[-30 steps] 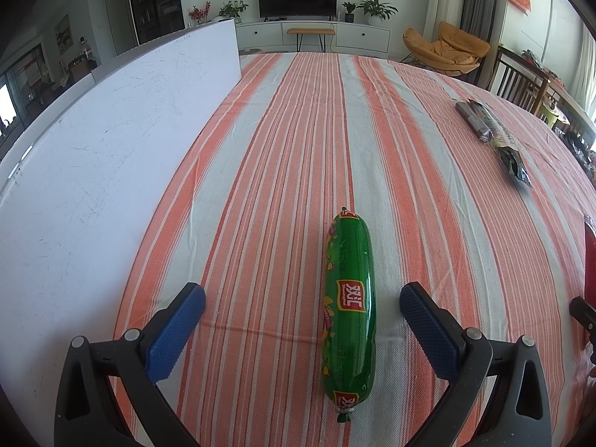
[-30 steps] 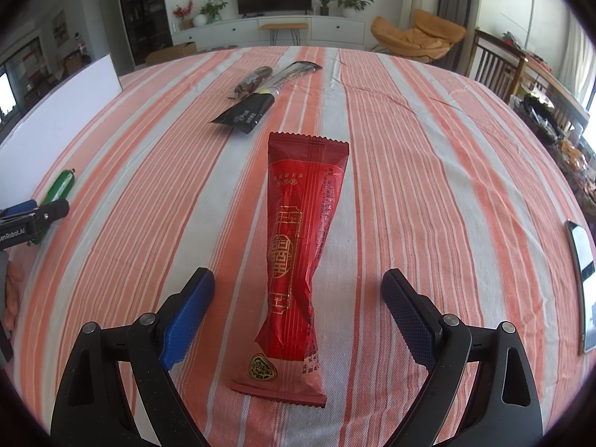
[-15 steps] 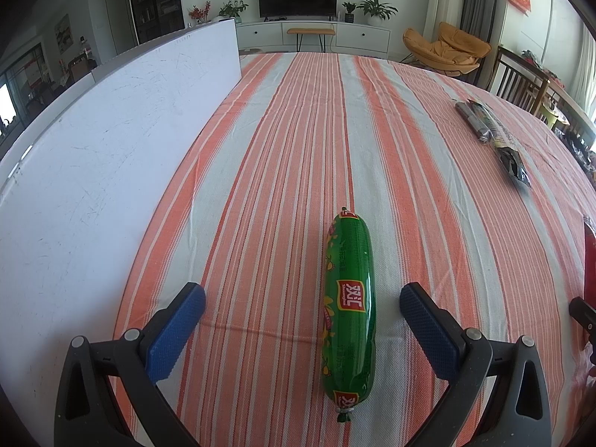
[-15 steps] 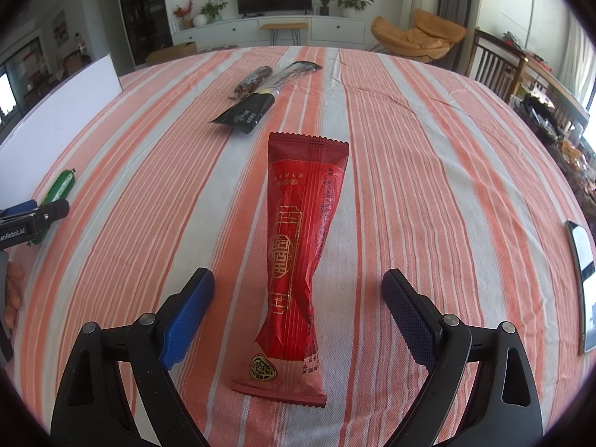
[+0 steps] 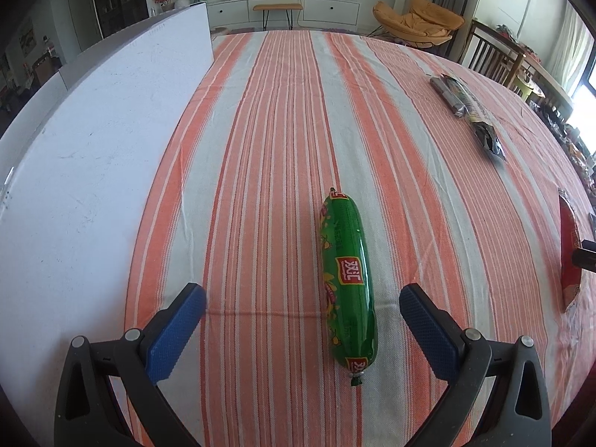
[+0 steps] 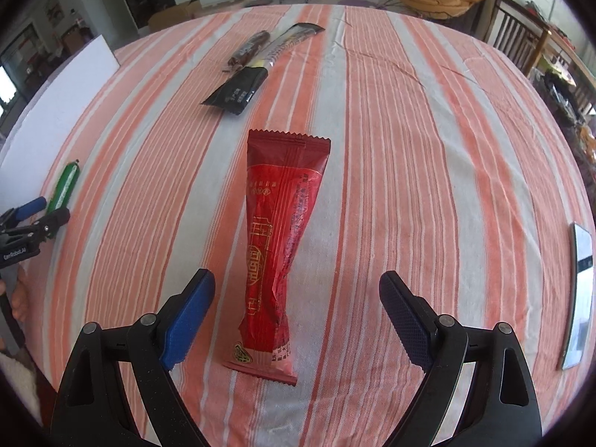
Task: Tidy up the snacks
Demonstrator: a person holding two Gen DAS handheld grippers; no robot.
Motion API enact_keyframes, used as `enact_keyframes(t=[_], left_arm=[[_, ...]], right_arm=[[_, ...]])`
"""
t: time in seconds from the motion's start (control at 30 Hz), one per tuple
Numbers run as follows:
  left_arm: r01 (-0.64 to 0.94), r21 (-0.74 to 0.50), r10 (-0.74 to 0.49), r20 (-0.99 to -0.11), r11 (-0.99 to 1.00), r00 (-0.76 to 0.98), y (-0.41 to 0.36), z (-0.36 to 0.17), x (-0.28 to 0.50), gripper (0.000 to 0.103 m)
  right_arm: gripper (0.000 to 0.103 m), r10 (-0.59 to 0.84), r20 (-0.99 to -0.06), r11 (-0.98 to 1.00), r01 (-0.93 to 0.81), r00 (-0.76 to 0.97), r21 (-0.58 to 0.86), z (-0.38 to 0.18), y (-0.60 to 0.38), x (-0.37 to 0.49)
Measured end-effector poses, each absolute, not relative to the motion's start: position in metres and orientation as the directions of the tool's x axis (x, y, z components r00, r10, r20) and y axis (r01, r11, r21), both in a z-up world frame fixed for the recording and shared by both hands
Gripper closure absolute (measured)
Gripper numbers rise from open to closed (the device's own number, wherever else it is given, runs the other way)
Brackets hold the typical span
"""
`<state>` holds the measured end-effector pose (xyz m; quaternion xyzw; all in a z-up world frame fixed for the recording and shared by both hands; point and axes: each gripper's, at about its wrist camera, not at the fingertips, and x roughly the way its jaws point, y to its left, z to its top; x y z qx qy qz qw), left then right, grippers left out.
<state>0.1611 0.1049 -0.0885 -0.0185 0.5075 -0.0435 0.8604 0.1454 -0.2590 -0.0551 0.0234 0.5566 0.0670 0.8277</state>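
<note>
A green sausage (image 5: 348,287) lies lengthwise on the striped tablecloth (image 5: 260,149), between the spread blue fingers of my left gripper (image 5: 302,292), closer to the right one. That gripper is open and touches nothing. A red snack packet (image 6: 277,246) lies lengthwise between the fingers of my right gripper (image 6: 297,278), which is also open and empty. The right wrist view shows the sausage (image 6: 65,186) and the left gripper (image 6: 37,212) at far left. The red packet's edge (image 5: 569,253) shows at far right in the left wrist view.
A white board (image 5: 93,149) stands along the table's left side. Farther back lie a black packet (image 6: 238,91) with a silver end and a dark stick snack (image 6: 249,48). A flat phone-like slab (image 6: 579,298) rests at the right edge. Chairs stand beyond the table.
Both views have shifted slightly, with the room's far wall sliding up out of frame, as if both grippers tipped down a little. Both snacks lie where they were, and both grippers stay open.
</note>
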Motion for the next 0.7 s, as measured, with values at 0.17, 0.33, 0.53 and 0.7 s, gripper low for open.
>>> enact_keyframes(t=[0.17,0.33,0.53,0.7], left_arm=[[0.079,-0.114,-0.138,-0.872,0.99,0.47,0.098,-0.09,0.159,0.005],[0.112,-0.055,-0.106,-0.848,0.992,0.52,0.092,-0.084,0.151,0.08],[0.101,-0.221,-0.241,-0.809,0.97,0.536,0.099,-0.063,0.141,0.081],[0.125,-0.397,-0.389,-0.703,0.909,0.595,0.118,0.003,0.115,0.08]], right_arm=[[0.013,0.176,-0.939,0.983,-0.098,0.297,0.153,-0.054,-0.251,0.156],[0.083,0.062,-0.96,0.987,-0.162,0.273,0.018,-0.066,-0.224,0.15],[0.09,0.179,-0.926,0.98,-0.143,0.332,0.138,-0.026,-0.225,0.134],[0.09,0.275,-0.885,0.958,-0.183,0.375,0.22,0.017,-0.2,0.135]])
